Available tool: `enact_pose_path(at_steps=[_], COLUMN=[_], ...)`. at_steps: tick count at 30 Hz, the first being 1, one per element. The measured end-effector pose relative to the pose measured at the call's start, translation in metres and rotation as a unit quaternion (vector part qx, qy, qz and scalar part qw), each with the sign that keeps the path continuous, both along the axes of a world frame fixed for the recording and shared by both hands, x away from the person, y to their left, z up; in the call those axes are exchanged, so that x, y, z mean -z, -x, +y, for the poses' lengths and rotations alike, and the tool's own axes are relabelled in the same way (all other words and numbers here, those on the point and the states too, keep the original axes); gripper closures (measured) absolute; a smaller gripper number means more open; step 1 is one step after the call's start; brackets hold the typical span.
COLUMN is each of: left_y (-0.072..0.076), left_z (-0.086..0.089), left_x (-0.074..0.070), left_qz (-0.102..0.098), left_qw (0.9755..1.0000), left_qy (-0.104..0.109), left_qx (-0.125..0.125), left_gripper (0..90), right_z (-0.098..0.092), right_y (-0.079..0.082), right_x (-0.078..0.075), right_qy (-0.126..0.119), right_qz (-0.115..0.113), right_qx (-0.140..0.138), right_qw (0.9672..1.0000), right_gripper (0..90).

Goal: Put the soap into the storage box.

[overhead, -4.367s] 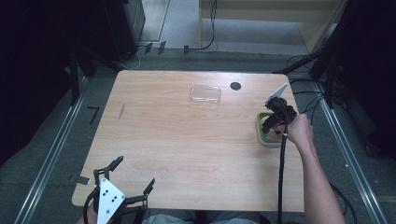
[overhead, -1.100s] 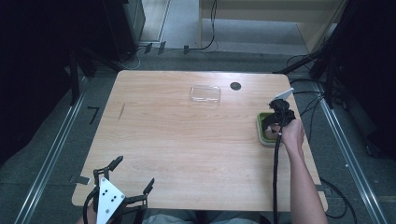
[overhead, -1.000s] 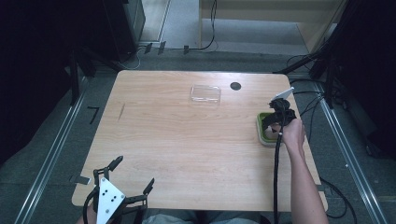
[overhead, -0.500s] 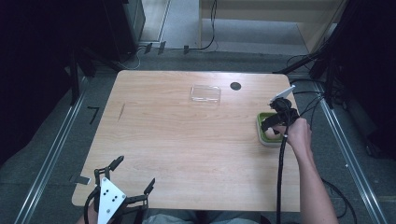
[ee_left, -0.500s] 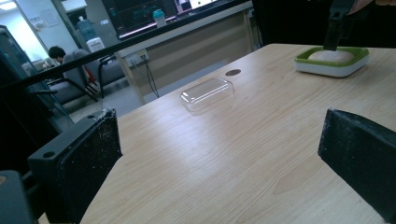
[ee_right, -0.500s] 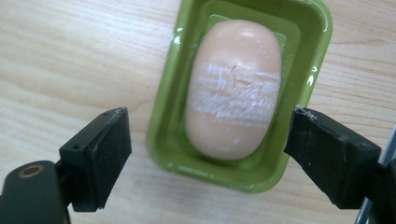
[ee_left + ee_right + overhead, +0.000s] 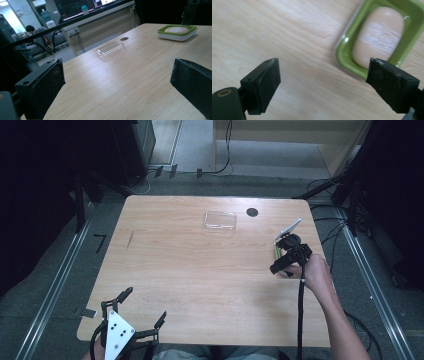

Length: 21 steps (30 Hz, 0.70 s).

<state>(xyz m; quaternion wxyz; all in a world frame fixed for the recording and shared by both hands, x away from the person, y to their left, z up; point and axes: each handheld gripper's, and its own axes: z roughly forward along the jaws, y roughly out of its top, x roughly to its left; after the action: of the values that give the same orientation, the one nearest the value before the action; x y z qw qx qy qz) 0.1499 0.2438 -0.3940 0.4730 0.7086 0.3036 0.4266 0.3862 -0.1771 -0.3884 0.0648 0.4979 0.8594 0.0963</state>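
A green soap dish [image 7: 342,57] holds a beige soap bar [image 7: 378,35] near the table's right edge. My right gripper [image 7: 323,62] hovers above the wood just beside the dish. It is open: its jaws have just been opening and nothing is between them. In the high view this gripper [image 7: 279,268] covers most of the dish, leaving a green sliver [image 7: 276,252]. My left gripper [image 7: 145,304] rests open and empty at the front left corner. From there the left gripper [image 7: 117,65] looks across at the dish [image 7: 177,37] and soap [image 7: 177,29].
A clear plastic lid [image 7: 220,220] lies at the back middle of the wooden table [image 7: 200,280], beside a round black grommet [image 7: 252,212]. The right gripper's cable trails along the forearm. Metal rails run along both sides of the table.
The right gripper has lifted from the dish and shifted slightly left and nearer, its jaws spreading apart. The soap stays in the dish. The left gripper has not moved.
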Motion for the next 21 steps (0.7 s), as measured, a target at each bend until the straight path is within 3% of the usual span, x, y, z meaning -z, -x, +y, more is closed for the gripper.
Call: enact_pose_path(at_steps=[11,21], left_y=[0.000,0.000], left_z=[0.000,-0.001], left_x=[0.000,0.000], left_qz=[0.000,0.000], left_qw=[1.0000,1.0000], left_qy=[0.000,-0.002], left_qx=[0.001,0.001], left_gripper=[0.0,0.0], right_z=[0.033,0.050], right_y=[0.041,0.078], right_x=[0.006,0.020], right_qy=[0.028,0.046], right_qz=[-0.003,0.006], right_qx=[-0.063,-0.098], right_qw=[0.9976,0.9941], right_gripper=[11.8,12.3])
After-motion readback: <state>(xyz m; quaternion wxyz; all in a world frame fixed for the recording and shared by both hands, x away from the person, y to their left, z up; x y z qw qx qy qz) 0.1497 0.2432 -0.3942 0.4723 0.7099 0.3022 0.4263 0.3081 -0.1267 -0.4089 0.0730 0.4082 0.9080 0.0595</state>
